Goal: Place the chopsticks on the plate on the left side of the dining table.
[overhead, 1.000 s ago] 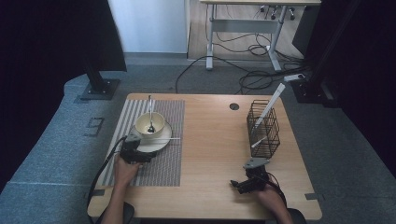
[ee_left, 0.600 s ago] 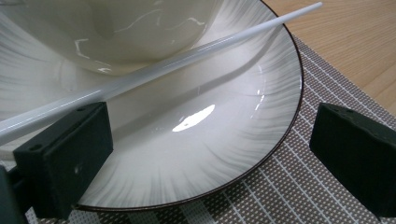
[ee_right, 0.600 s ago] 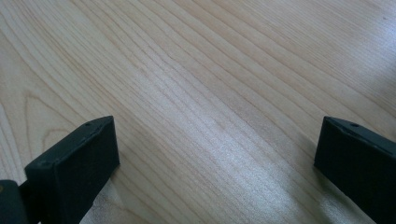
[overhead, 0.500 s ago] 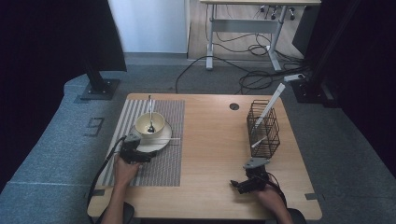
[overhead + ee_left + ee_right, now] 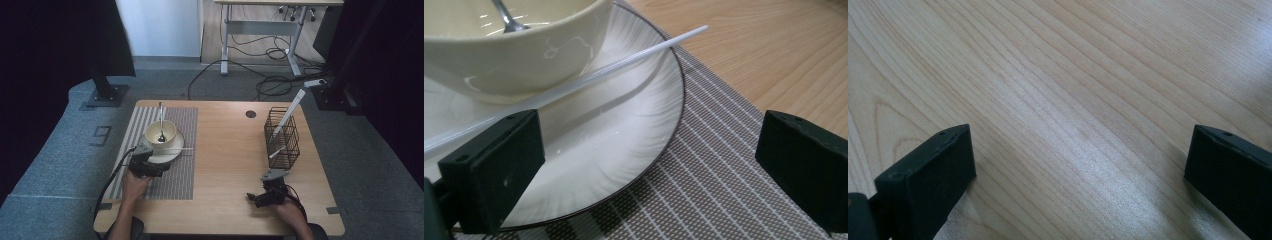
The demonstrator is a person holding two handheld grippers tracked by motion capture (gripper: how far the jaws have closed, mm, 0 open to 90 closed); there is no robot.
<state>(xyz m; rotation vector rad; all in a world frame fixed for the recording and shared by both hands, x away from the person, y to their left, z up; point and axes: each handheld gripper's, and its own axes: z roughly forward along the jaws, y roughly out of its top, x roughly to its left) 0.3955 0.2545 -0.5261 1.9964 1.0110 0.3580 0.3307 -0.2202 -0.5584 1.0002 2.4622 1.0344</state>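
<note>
Left gripper (image 5: 159,170) fingers released beside plate (image 5: 634,150), white stick (image 5: 589,75) seen close, right gripper (image 5: 252,197) fingers released over bare table (image 5: 1073,100)

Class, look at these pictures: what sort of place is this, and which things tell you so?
Probably a lab or studio set up as a dining spot: a wooden table with a striped woven placemat, a cream ceramic bowl on a white plate, dark curtains and loose floor cables behind.

– What is on the plate (image 5: 624,150)?
– A cream bowl (image 5: 509,45) with a spoon (image 5: 161,122) in it. A thin white stick (image 5: 589,75) lies flat across the plate, touching the bowl.
</note>
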